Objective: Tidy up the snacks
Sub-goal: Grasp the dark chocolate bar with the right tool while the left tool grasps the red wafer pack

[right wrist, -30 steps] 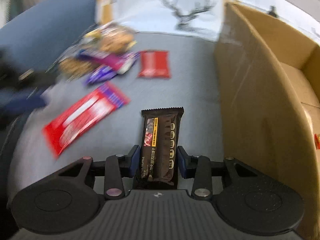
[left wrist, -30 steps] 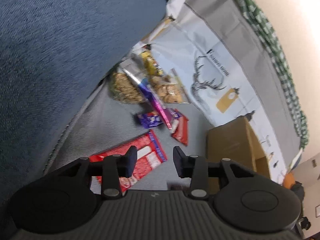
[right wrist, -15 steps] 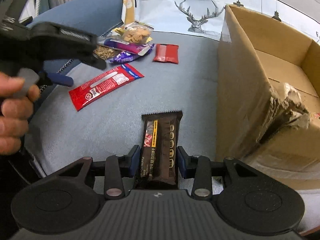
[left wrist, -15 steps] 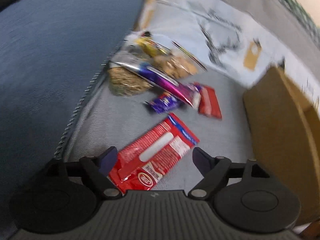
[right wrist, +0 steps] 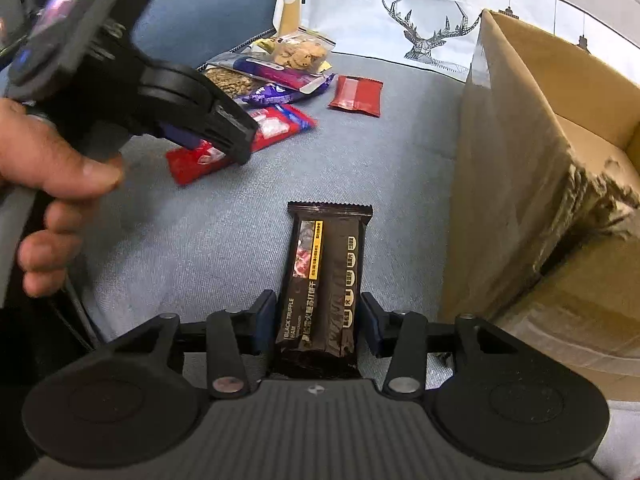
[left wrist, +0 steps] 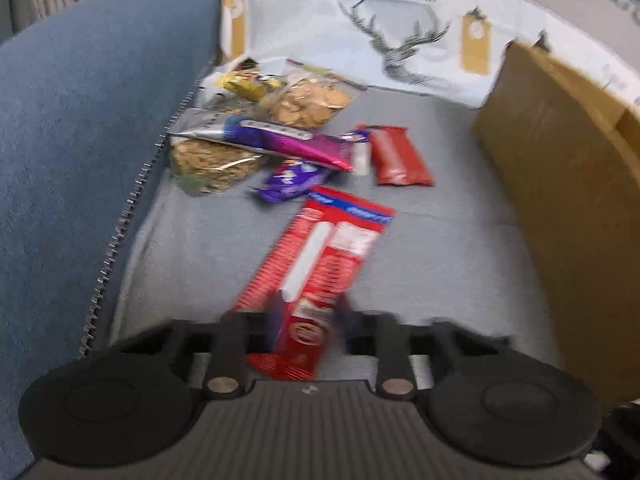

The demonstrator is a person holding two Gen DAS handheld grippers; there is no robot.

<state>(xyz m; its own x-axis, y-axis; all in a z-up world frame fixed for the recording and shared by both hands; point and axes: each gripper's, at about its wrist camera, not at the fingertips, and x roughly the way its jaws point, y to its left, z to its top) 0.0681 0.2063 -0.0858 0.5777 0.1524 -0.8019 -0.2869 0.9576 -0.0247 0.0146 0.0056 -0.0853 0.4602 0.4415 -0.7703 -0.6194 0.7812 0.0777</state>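
Observation:
A long red snack packet (left wrist: 320, 256) lies on the grey cushion, its near end pinched between the fingers of my left gripper (left wrist: 310, 312), which is shut on it. The right wrist view shows that left gripper (right wrist: 236, 144) from the side, down on the red packet (right wrist: 276, 126), with a person's hand (right wrist: 48, 160) around its handle. A dark brown bar (right wrist: 324, 272) rests flat on the cushion between the fingers of my right gripper (right wrist: 318, 312). Its jaws are opening, with a narrow gap on each side of the bar.
An open cardboard box (right wrist: 520, 152) stands close on the right. Behind the red packet lies a pile of snacks: a cookie bag (left wrist: 308, 100), a purple pack (left wrist: 288, 144) and a small red packet (left wrist: 396, 154). A blue sofa arm (left wrist: 80, 140) bounds the left.
My left gripper swung over the long red packet with jaws wide, then came down and shut on its near end. The right jaws eased off the dark bar.

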